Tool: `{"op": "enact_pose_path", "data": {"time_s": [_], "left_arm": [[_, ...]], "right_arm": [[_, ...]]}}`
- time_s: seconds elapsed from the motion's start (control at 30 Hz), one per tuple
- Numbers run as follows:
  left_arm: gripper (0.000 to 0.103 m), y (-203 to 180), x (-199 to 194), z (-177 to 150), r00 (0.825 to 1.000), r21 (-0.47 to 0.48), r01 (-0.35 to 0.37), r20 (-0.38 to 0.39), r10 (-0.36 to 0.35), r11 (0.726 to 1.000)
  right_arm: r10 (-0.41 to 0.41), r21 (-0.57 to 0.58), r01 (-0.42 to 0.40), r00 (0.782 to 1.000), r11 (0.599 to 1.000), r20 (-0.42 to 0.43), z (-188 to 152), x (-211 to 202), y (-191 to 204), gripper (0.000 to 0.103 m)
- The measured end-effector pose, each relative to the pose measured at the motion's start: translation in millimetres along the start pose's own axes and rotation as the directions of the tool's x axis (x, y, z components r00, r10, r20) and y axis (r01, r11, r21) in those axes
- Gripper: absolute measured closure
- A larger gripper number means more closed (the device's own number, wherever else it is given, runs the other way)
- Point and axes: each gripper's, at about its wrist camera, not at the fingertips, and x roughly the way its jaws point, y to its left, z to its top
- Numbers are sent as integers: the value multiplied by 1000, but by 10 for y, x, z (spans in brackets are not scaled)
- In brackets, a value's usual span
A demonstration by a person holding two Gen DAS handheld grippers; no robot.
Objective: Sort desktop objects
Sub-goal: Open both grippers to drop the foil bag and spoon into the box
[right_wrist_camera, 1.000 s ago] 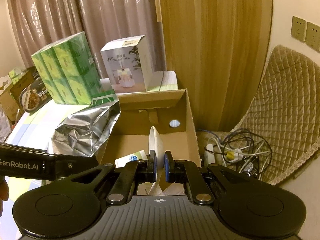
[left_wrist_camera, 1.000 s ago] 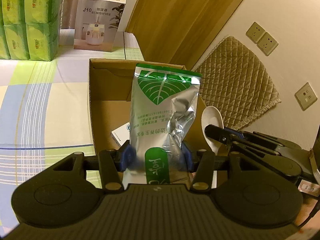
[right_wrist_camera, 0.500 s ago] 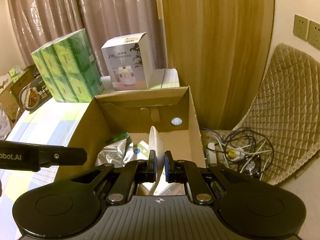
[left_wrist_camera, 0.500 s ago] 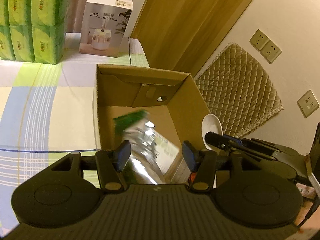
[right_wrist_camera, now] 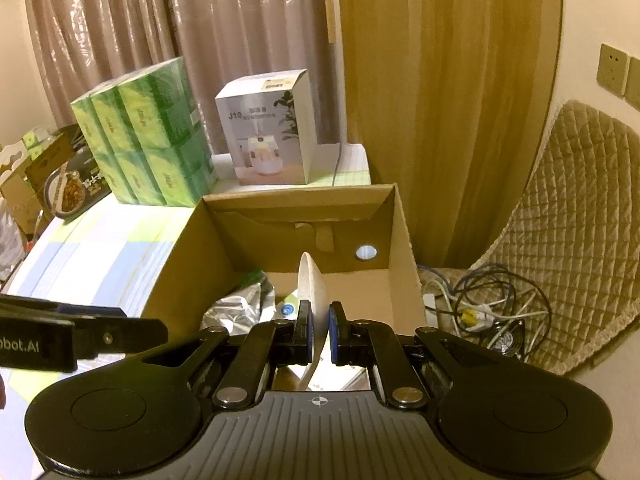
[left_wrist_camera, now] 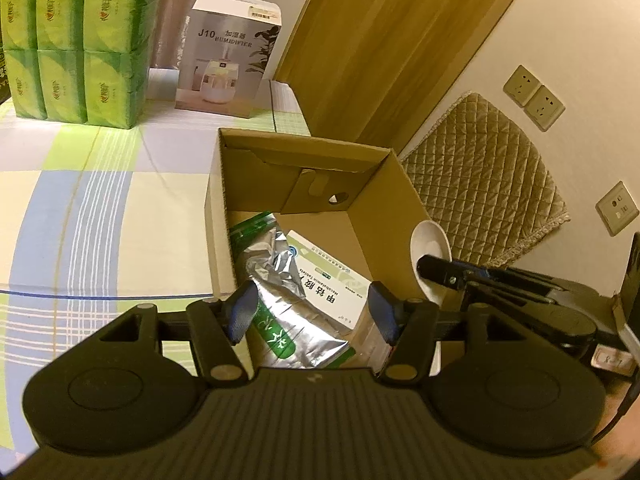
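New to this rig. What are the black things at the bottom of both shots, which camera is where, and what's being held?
No robot arm here: a person carries a pair of handheld tongs in each hand, and a fisheye camera on each looks forward along its two fingers. The black shapes at the bottom are the tongs themselves.

Left wrist view: the left tongs are opening over a cardboard box, nothing gripped. A silver and green pouch lies in the box, partly over a white medicine carton.

Right wrist view: the right tongs are shut on a white dish, held on edge above the same box.

Behind, on the checked tablecloth, stand green tissue packs and a humidifier box.
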Motion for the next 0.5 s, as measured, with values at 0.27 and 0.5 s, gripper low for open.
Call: {"op": "enact_pose_path", "data": {"time_s": [0.27, 0.5], "left_arm": [[46, 72, -32, -15, 1000, -4, -1, 4, 1, 1000], [45, 113, -55, -26, 1000, -1, -14, 8, 14, 1000]], "right_arm": [[16, 0, -16, 999, 1000, 30, 41, 11, 20, 78], [-1, 6, 1, 999, 1000, 53, 36, -66, 21, 37]]}}
